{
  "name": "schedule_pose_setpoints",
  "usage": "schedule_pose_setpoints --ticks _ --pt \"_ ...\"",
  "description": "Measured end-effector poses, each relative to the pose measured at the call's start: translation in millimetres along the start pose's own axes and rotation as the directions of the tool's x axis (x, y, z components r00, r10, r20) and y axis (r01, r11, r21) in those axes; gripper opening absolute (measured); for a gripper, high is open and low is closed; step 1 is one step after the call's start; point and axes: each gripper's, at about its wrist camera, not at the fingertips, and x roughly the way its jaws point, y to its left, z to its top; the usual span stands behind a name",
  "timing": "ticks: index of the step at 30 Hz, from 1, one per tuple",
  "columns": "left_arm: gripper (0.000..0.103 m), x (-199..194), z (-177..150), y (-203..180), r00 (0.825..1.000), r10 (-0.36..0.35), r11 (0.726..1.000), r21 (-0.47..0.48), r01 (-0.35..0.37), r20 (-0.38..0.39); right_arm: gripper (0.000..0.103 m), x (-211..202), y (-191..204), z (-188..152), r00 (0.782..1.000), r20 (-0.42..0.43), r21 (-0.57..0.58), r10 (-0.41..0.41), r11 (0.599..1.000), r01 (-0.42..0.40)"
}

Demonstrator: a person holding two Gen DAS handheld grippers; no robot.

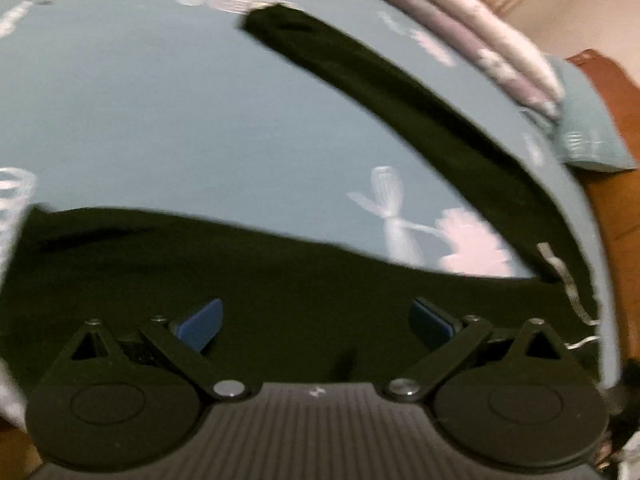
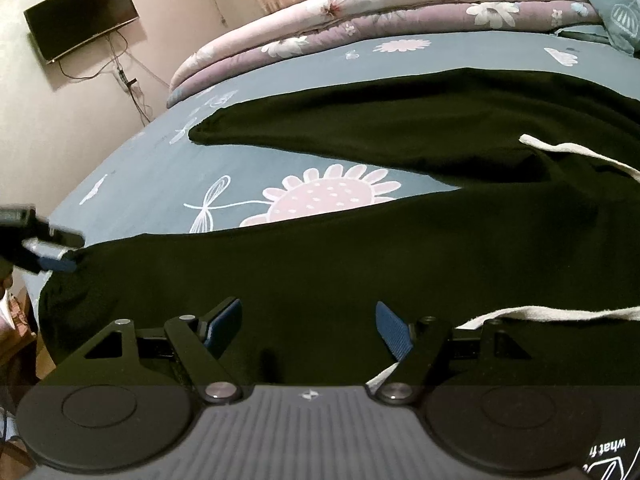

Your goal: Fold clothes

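The left gripper (image 1: 316, 322) has its jaws spread wide, the blue pads (image 1: 202, 322) apart with nothing between them, hovering low over dark cloth. The right gripper (image 2: 309, 326) also has its jaws wide and empty, poised over the same garment.

That garment is a pair of black trousers (image 2: 360, 264) lying flat on the bed (image 2: 160, 176), its two legs splayed in a V. The near leg runs across just in front of both grippers; the far leg (image 2: 360, 128) stretches away toward the folded quilt, its cuff ending on the sheet. In the right wrist view the left gripper (image 2: 52, 258) shows at the left edge, right at the near leg's cuff; whether it touches the cloth cannot be told. A white drawstring (image 2: 580, 154) lies across the waist on the right, with a second strand (image 2: 560, 314) beside the right gripper's finger.

The bed's sheet is blue-grey, printed with a pink flower (image 2: 324, 196) and white dragonflies, showing between the two legs. A folded floral quilt (image 2: 360, 20) lies along the far edge. On the wall beyond hangs a dark television (image 2: 82, 16) with cables trailing below. The left wrist view is motion-blurred.
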Motion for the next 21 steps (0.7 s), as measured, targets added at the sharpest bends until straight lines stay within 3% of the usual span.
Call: schedule_pose_setpoints --ticks 5,18,21 --pt "0.099 37 4 -3 0.992 -0.124 0.990 -0.075 0.122 -0.027 0.079 1 -1 0 1.000 -0.003 -0.002 -0.001 1.000 0.001" --pt "0.099 37 8 -16 0.999 -0.038 0.992 -0.120 0.042 0.032 0.079 0 1 1 1.000 -0.007 -0.004 0.002 1.000 -0.002" --pt "0.099 35 -3 -55 0.994 -0.108 0.992 -0.061 0.108 0.011 0.079 -2 5 -1 1.000 -0.012 -0.020 0.001 1.000 -0.001"
